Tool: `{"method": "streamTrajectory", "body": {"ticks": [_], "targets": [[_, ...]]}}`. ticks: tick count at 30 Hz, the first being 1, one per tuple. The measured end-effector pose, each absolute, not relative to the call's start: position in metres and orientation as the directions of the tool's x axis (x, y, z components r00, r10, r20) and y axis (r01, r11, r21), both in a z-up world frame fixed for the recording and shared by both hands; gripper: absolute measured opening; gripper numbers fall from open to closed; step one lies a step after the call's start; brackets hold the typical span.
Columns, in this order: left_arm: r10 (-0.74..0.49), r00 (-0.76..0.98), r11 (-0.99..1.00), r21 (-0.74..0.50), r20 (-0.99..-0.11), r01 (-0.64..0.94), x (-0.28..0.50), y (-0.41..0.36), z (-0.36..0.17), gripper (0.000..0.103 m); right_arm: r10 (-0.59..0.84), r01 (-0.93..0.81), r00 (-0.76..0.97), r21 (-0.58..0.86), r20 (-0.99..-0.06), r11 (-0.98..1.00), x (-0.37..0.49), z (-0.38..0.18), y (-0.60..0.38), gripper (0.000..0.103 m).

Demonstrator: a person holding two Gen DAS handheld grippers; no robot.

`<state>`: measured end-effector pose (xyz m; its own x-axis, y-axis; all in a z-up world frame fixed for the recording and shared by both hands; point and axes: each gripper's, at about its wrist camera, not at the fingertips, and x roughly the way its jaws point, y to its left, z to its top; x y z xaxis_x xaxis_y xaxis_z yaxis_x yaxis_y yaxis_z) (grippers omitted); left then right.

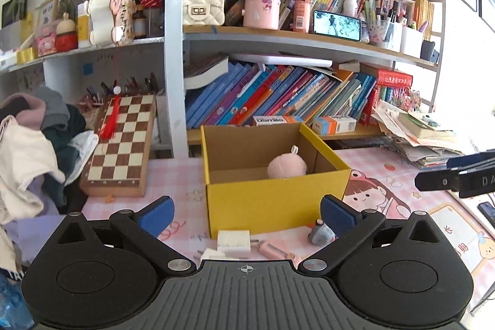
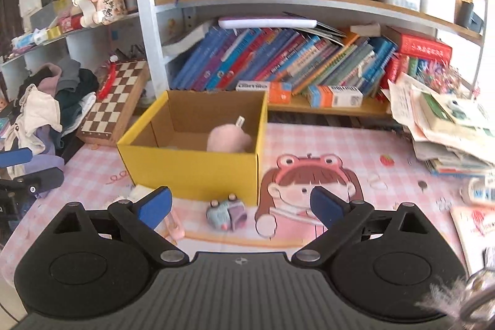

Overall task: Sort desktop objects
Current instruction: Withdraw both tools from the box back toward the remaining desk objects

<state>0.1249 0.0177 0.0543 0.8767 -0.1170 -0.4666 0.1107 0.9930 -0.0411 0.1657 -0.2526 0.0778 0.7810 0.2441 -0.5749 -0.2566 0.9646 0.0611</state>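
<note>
A yellow cardboard box (image 1: pixel 272 200) (image 2: pixel 191 172) stands open on the pink desk mat, with a pink plush ball (image 1: pixel 286 166) (image 2: pixel 227 139) inside it. In front of the box lie a white plug adapter (image 1: pixel 233 243), a pink utility knife (image 1: pixel 273 249) (image 2: pixel 174 226) and a small grey-blue toy car (image 1: pixel 321 234) (image 2: pixel 225 214). My left gripper (image 1: pixel 247 214) is open and holds nothing; the adapter and knife lie below its gap. My right gripper (image 2: pixel 241 204) is open too, empty, with the toy car on the mat between its fingers (image 2: pixel 156 206).
A chessboard (image 1: pixel 122 144) (image 2: pixel 114 101) leans left of the box beside a heap of clothes (image 1: pixel 34 150). A bookshelf (image 1: pixel 278 95) rises behind. Stacked papers and books (image 2: pixel 448 126) crowd the right. The right gripper shows at the left wrist view's right edge (image 1: pixel 458 178).
</note>
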Motion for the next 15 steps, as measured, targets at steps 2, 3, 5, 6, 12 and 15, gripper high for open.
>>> {"method": "streamTrajectory", "body": {"ticks": [2,3,5,6,12,15], "targets": [[-0.116,0.874,0.993,-0.042,-0.472,0.109,0.121,0.018,0.052,0.102,0.234,-0.246,0.784,0.058,-0.575,0.968,0.158,0.073,-0.251,0.097],[-0.115,0.873,0.993,-0.042,-0.475,0.108,0.119,0.019,0.051,0.102,0.229,-0.241,0.787,0.056,-0.574,0.969,0.153,0.07,-0.25,0.097],[-0.111,0.871,0.994,-0.042,-0.479,0.103,0.115,0.02,0.048,0.102,0.216,-0.23,0.794,0.047,-0.569,0.972,0.145,0.066,-0.246,0.099],[-0.108,0.87,0.994,-0.042,-0.481,0.1,0.113,0.02,0.047,0.102,0.208,-0.225,0.798,0.041,-0.565,0.973,0.141,0.064,-0.244,0.1],[-0.077,0.87,0.997,-0.036,-0.487,0.068,0.099,0.025,0.038,0.102,0.187,-0.207,0.811,0.028,-0.555,0.978,0.12,0.05,-0.231,0.102],[-0.064,0.863,0.998,-0.028,-0.501,0.058,0.093,0.026,0.03,0.102,0.176,-0.199,0.808,0.021,-0.563,0.98,0.112,0.042,-0.226,0.103]]}}
